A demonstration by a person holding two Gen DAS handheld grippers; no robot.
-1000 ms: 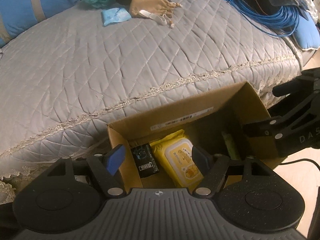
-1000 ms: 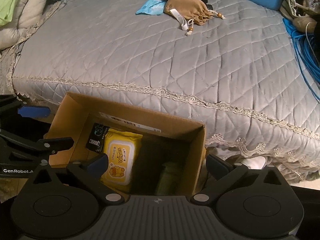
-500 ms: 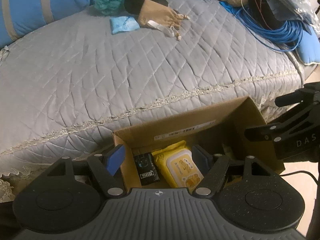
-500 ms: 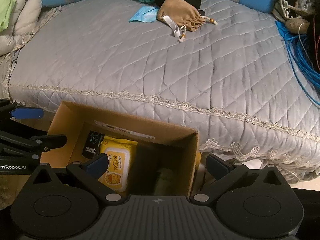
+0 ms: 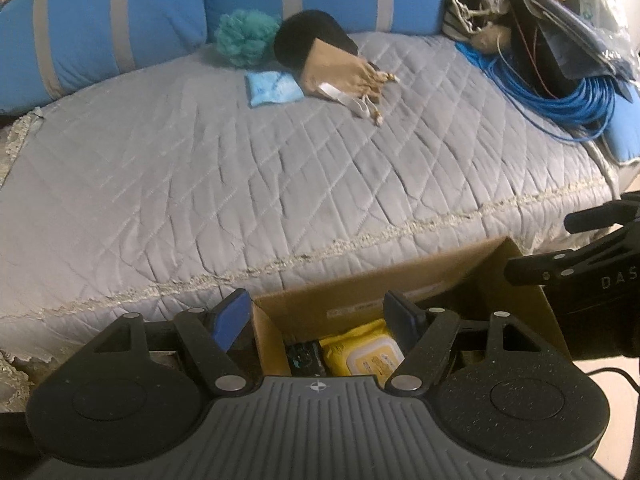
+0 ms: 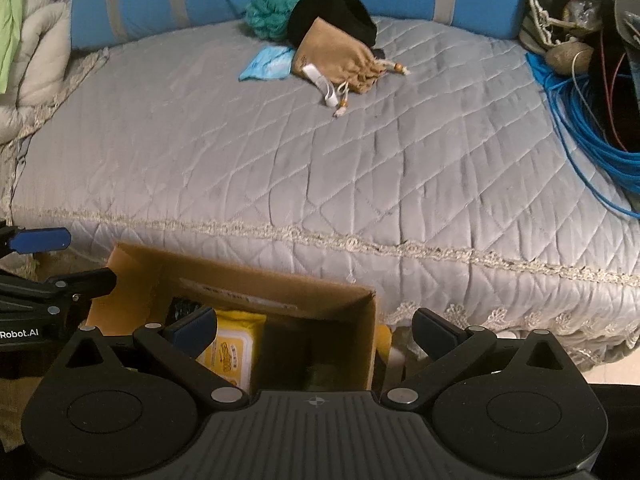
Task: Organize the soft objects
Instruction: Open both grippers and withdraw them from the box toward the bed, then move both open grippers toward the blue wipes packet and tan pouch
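Note:
A tan drawstring pouch (image 5: 340, 74) (image 6: 334, 60), a black soft item (image 5: 312, 38) (image 6: 334, 10), a teal fluffy ball (image 5: 246, 36) (image 6: 270, 10) and a light blue packet (image 5: 274, 88) (image 6: 266, 63) lie at the far side of the grey quilted bed (image 5: 240, 168). An open cardboard box (image 5: 348, 300) (image 6: 244, 280) stands below the bed's near edge; it holds a yellow wipes pack (image 5: 368, 354) (image 6: 232, 346) and a black packet (image 5: 306, 362). My left gripper (image 5: 318, 314) and right gripper (image 6: 314, 330) are open and empty above the box.
Blue striped cushions (image 5: 120, 20) line the back of the bed. A coil of blue cable (image 5: 560, 96) (image 6: 592, 136) and a pile of clutter (image 5: 540, 12) lie at the right. A beige blanket (image 6: 32, 64) lies at the left.
Both grippers have risen and tilted up toward the bed. The box has slid lower in both views and the far objects and cushions have come into fuller view.

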